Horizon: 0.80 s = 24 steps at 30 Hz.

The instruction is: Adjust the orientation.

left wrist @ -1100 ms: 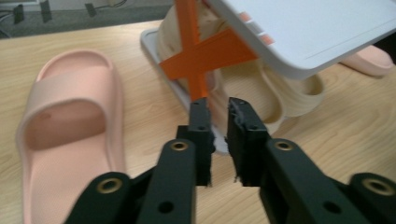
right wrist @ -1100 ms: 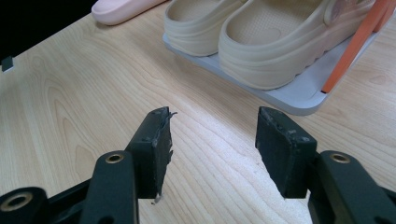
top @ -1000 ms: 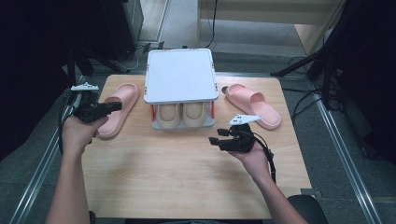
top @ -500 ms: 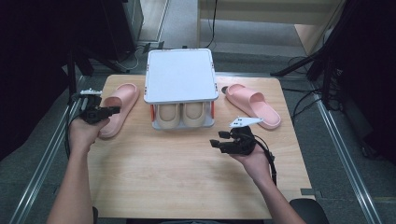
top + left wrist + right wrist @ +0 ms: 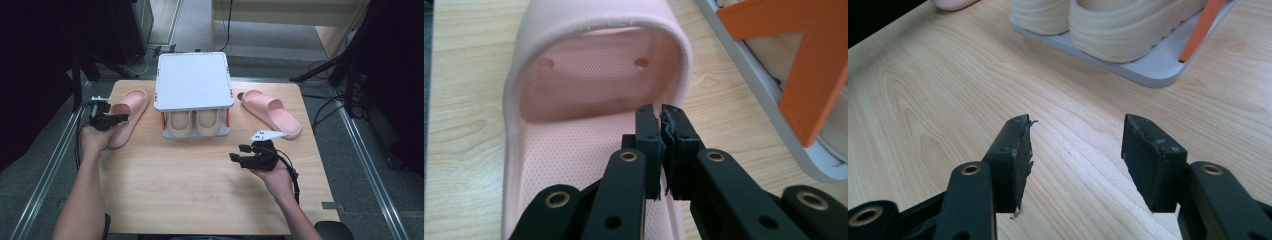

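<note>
left hand-held gripper (image 5: 663,131) closed, right hand-held gripper (image 5: 1075,145) agape

Looking forward and down from above on the whole wooden table (image 5: 200,190). Riding close behind closed jaws, facing a pink slipper (image 5: 589,100). Low over the tabletop, facing cream shoes (image 5: 1108,20) on the rack, shared with the high view.

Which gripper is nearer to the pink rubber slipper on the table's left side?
Left. The left gripper, jaws shut, sits over the pink rubber slipper at its heel end. The right gripper, jaws open, is over bare wood across the table, in front of the shoe rack.
</note>
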### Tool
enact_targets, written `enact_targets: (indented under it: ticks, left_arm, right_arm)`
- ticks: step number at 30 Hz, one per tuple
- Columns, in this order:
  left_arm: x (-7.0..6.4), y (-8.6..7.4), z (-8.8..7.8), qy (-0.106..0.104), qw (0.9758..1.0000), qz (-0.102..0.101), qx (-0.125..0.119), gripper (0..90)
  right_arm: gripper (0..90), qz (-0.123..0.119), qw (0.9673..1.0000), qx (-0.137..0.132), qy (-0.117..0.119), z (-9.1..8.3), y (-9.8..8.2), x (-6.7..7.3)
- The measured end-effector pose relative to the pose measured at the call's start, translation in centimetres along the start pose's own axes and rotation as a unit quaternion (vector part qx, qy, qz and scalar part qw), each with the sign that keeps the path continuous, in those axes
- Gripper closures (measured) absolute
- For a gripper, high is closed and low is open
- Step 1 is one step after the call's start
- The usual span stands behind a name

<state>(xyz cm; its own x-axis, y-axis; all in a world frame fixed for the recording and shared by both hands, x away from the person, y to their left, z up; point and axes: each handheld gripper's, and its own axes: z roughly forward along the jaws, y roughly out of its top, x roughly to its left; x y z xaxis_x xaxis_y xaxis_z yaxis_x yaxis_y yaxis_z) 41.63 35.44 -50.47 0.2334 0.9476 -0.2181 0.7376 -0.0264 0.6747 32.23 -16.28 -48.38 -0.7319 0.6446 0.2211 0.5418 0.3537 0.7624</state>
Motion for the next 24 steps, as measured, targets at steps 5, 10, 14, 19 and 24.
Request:
enact_targets:
  ticks: [5,10,14,19,24]
  left_arm:
    - [-0.2,0.2,0.8,-0.002,1.0,0.0,0.009,86.3]
    - [-1.0,0.5,1.2,-0.003,0.9999,0.011,0.012,86.5]
    - [-1.5,0.6,1.4,-0.007,0.9998,0.014,0.013,86.7]
    - [-2.2,0.8,1.7,-0.022,0.9997,0.006,0.009,84.1]
    - [-2.7,1.0,2.0,-0.031,0.9995,0.004,0.007,84.2]
  right_arm:
    - [45.5,0.004,1.0,-0.001,-0.006,-0.3,-0.3,-0.1]
    - [45.4,0.009,0.9999,-0.003,-0.01,-0.6,-0.5,-0.2]
    - [45.3,0.008,0.9999,-0.001,-0.01,-0.6,-0.6,-0.2]
    - [45.2,0.009,0.9999,0.001,-0.01,-0.5,-0.6,-0.1]
    - [45.2,0.006,0.9999,0.002,-0.008,-0.3,-0.6,-0.1]
